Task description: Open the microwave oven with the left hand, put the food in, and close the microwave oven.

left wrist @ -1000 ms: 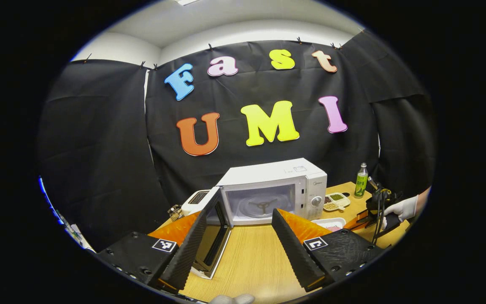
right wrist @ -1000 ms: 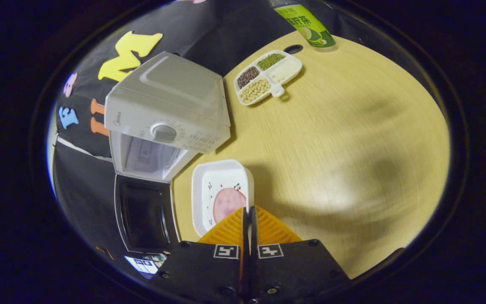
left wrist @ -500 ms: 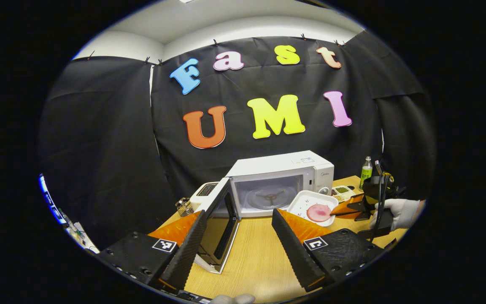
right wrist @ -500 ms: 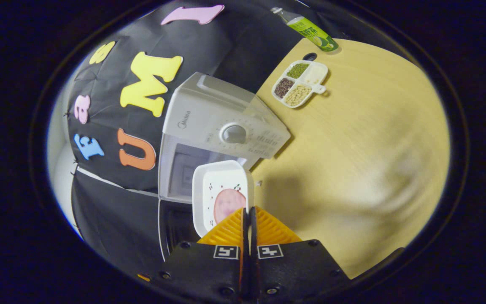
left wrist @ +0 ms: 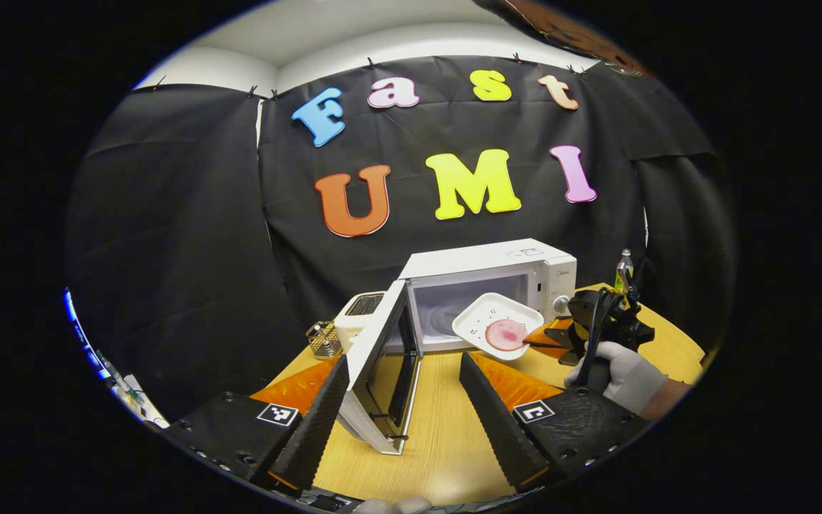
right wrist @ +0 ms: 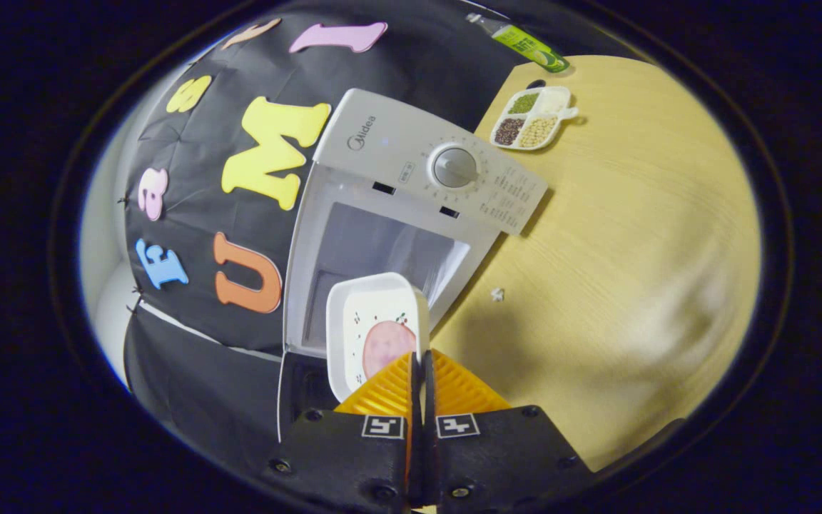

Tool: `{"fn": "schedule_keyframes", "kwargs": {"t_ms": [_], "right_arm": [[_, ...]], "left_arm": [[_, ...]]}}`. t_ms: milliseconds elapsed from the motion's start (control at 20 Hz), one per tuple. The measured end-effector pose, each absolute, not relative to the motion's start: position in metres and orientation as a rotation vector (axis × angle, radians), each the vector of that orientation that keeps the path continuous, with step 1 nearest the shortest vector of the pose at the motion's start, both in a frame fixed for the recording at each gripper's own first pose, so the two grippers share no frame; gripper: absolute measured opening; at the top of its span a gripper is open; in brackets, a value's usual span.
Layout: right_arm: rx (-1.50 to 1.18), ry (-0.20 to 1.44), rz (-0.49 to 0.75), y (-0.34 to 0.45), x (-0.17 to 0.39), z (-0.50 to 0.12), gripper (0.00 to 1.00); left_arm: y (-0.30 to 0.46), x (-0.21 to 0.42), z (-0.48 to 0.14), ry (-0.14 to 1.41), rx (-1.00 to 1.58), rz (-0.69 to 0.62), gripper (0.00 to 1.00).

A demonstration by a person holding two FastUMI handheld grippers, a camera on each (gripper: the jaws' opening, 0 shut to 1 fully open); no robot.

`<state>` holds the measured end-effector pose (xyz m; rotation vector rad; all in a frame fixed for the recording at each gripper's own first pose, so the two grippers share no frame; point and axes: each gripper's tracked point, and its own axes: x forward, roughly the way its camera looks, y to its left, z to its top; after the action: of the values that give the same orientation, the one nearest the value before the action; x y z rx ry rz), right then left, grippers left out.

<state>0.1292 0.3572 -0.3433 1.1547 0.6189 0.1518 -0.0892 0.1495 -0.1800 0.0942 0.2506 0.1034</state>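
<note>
Microwave: the white microwave stands on the wooden table against the black cloth wall, its cavity open to the front. In the right gripper view the same microwave appears tipped over on its side, with the round dial on its control panel.

Door: the door is swung wide open on its left hinge and reaches out toward the left gripper, its dark window facing inward.

Plate: a white square plate is held in the air, tilted, just in front of the cavity mouth. The plate shows against the opening in the right gripper view too.

Food: a round pink slice lies on the plate, toward the gripped edge; seen closer, the slice sits just ahead of the fingertips.

Right gripper: the right gripper has its fingers pressed together on the near rim of the plate. From the left gripper view, this gripper is carried by a gloved hand.

Left gripper: the left gripper has its fingers spread wide apart, holding nothing, low over the table with the open door between them.

Other things: a divided dish of beans and a green bottle stand on the table beyond the microwave; a white toaster and a small wire holder sit to its left.
</note>
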Motion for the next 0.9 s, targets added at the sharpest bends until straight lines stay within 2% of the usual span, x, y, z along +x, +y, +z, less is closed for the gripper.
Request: {"fn": "schedule_keyframes", "kwargs": {"t_ms": [50, 100, 200, 250, 300, 400, 450, 550, 600, 650, 750, 800, 900], "right_arm": [[1.184, 0.588, 0.134, 0.361, 0.135, -0.343, 0.0], [1.202, 0.569, 0.115, 0.365, 0.142, -0.345, 0.03], [1.229, 0.533, 0.056, 0.371, 0.158, -0.353, 0.0], [1.248, 0.524, 0.027, 0.376, 0.166, -0.358, 0.03], [1.269, 0.517, 0.013, 0.382, 0.174, -0.36, 0.0], [1.318, 0.484, -0.01, 0.391, 0.191, -0.359, 0.04], [1.324, 0.464, -0.017, 0.395, 0.197, -0.358, 0.0], [1.316, 0.421, -0.033, 0.401, 0.219, -0.359, 0.04], [1.314, 0.407, -0.041, 0.402, 0.229, -0.36, 0.0], [1.316, 0.404, -0.052, 0.404, 0.239, -0.364, 0.04], [1.318, 0.405, -0.09, 0.405, 0.254, -0.375, 0.03], [1.322, 0.416, -0.108, 0.406, 0.26, -0.38, 0.0], [1.314, 0.421, -0.129, 0.408, 0.273, -0.388, 0.04]], "left_arm": [[0.154, -0.089, -0.186, 0.26, 0.094, 0.106, 0.94], [0.158, -0.09, -0.191, 0.271, 0.095, 0.104, 0.94], [0.164, -0.089, -0.197, 0.282, 0.096, 0.102, 0.94], [0.167, -0.089, -0.198, 0.28, 0.101, 0.099, 0.94], [0.168, -0.087, -0.199, 0.268, 0.096, 0.089, 0.94], [0.169, -0.084, -0.204, 0.265, 0.08, 0.075, 0.94], [0.171, -0.083, -0.206, 0.261, 0.074, 0.078, 0.94], [0.176, -0.08, -0.21, 0.265, 0.062, 0.079, 0.94], [0.178, -0.079, -0.212, 0.265, 0.062, 0.082, 0.94], [0.18, -0.079, -0.212, 0.265, 0.064, 0.084, 0.93], [0.186, -0.079, -0.215, 0.266, 0.061, 0.092, 0.94], [0.187, -0.08, -0.215, 0.266, 0.056, 0.091, 0.94], [0.19, -0.08, -0.217, 0.275, 0.061, 0.1, 0.94]]}}
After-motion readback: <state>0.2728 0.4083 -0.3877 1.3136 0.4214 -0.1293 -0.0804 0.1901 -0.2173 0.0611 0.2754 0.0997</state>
